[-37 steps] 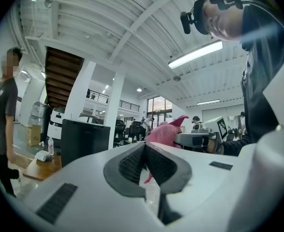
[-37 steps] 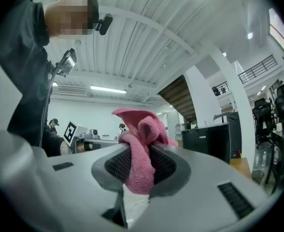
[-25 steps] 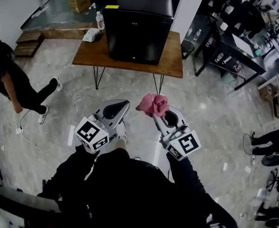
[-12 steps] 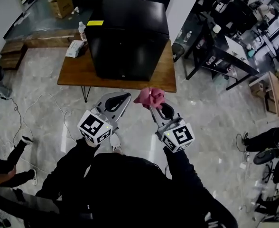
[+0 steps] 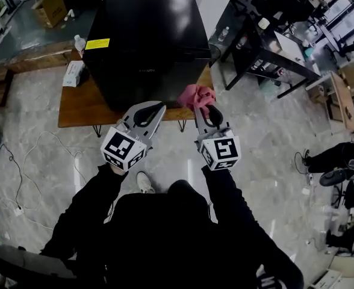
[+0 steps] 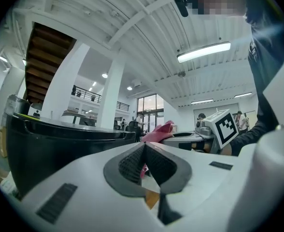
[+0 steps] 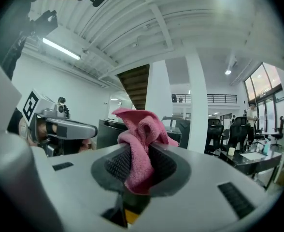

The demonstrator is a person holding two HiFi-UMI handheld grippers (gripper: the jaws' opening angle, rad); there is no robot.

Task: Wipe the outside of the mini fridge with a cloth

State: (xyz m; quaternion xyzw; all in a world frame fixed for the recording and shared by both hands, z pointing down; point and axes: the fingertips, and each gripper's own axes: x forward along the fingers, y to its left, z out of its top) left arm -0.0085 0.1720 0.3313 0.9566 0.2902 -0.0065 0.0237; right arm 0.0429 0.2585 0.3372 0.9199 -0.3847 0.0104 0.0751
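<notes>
The black mini fridge (image 5: 144,41) stands straight ahead of the person at twelve o'clock. It is a boxy cabinet with its door face turned toward them, and it sits on a wooden table (image 5: 74,104) that shows bare at its nine o'clock side and along the near edge.

The left gripper (image 5: 159,108) is held low in front of the person and angled toward one o'clock, its tips just short of the fridge's lower front. Its own view shows the two ribbed pads pressed flat together with nothing caught between them.

The right gripper (image 5: 201,109) rides just beside it at three o'clock, pointing close to twelve. Its jaws are clamped on a pink cloth (image 5: 196,95). The terry fabric is pinched between the pads, runs down into the throat behind them and bunches up in a loose knot beyond the tips.

The cloth's long axis lies along the jaws, with the free end leading toward the fridge. From above, that bunch overlaps the fridge's lower right front corner and the table edge, but I cannot tell whether it is actually touching the door.

A pale tissue pack (image 5: 73,73) lies on the table at the fridge's nine o'clock. A small clear bottle (image 5: 79,43) stands behind it, toward eleven. A yellow sticker (image 5: 97,43) is on the fridge top near its front left corner.
</notes>
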